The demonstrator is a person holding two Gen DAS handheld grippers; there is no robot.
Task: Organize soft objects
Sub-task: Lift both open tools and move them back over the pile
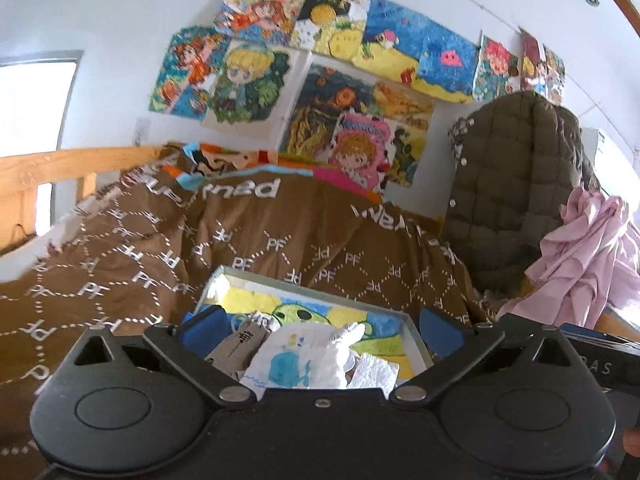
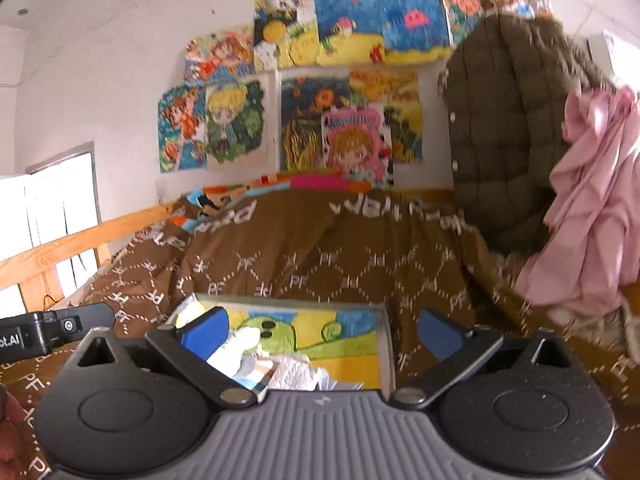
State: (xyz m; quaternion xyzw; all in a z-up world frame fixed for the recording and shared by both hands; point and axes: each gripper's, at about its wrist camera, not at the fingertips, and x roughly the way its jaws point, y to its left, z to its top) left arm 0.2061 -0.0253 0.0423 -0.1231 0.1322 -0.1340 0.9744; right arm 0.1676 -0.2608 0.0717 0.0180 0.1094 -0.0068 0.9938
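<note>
A shallow white tray (image 1: 416,340) lies on a brown patterned blanket (image 1: 280,236); its bottom shows a green and yellow cartoon picture. In it lie a white cloth with a blue whale print (image 1: 296,364), a white soft toy (image 1: 344,340), a tagged item (image 1: 240,340) and a crumpled white cloth (image 1: 376,372). My left gripper (image 1: 320,328) is open and empty, just above the tray's near end. In the right wrist view the tray (image 2: 386,344) holds the soft toy (image 2: 240,344) and white cloth (image 2: 292,372). My right gripper (image 2: 324,332) is open and empty over it.
A wooden bed rail (image 1: 60,168) runs along the left. An olive quilted jacket (image 1: 516,184) and a pink garment (image 1: 588,256) hang at the right. Colourful drawings (image 1: 328,60) cover the white wall. A colourful pillow (image 1: 248,164) lies behind the blanket.
</note>
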